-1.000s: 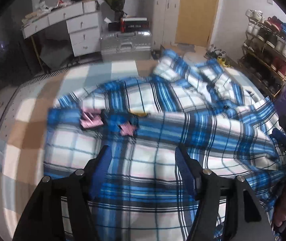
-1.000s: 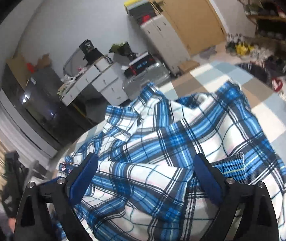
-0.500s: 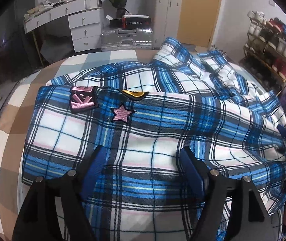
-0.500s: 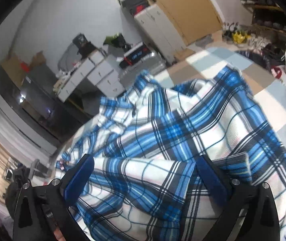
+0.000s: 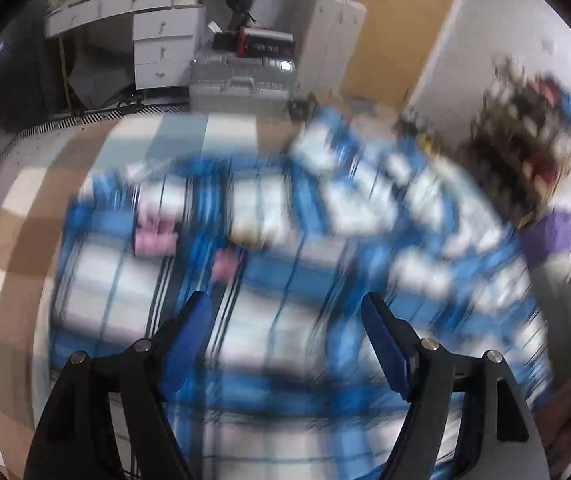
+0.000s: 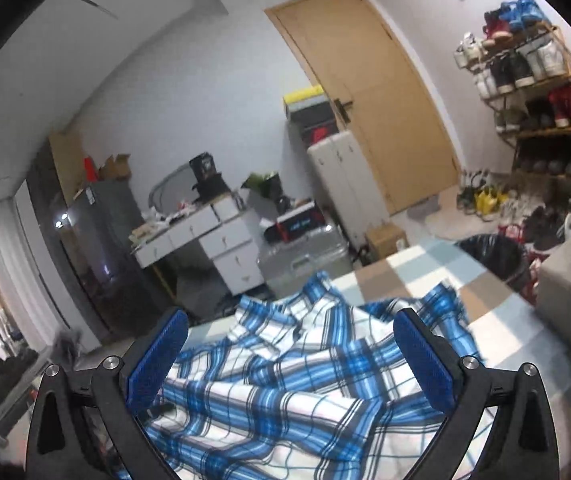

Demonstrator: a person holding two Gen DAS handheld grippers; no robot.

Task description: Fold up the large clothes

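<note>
Plaid shirt (image 6: 305,380) lies rumpled on the checked bed (image 5: 25,216), soft, light, floppy. Left claw (image 5: 285,320) has just been opening, nothing between; right claw (image 6: 289,344) spread, empty. Best pinched at hem or shoulder seams.

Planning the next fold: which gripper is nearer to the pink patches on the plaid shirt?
Left. The left gripper hovers open just below the pink patches on the plaid shirt. The right gripper is open over the shirt's other side; patches unseen there.

Shirt (image 6: 305,392): matt woven cloth; door (image 6: 369,92): seemingly wood.
</note>
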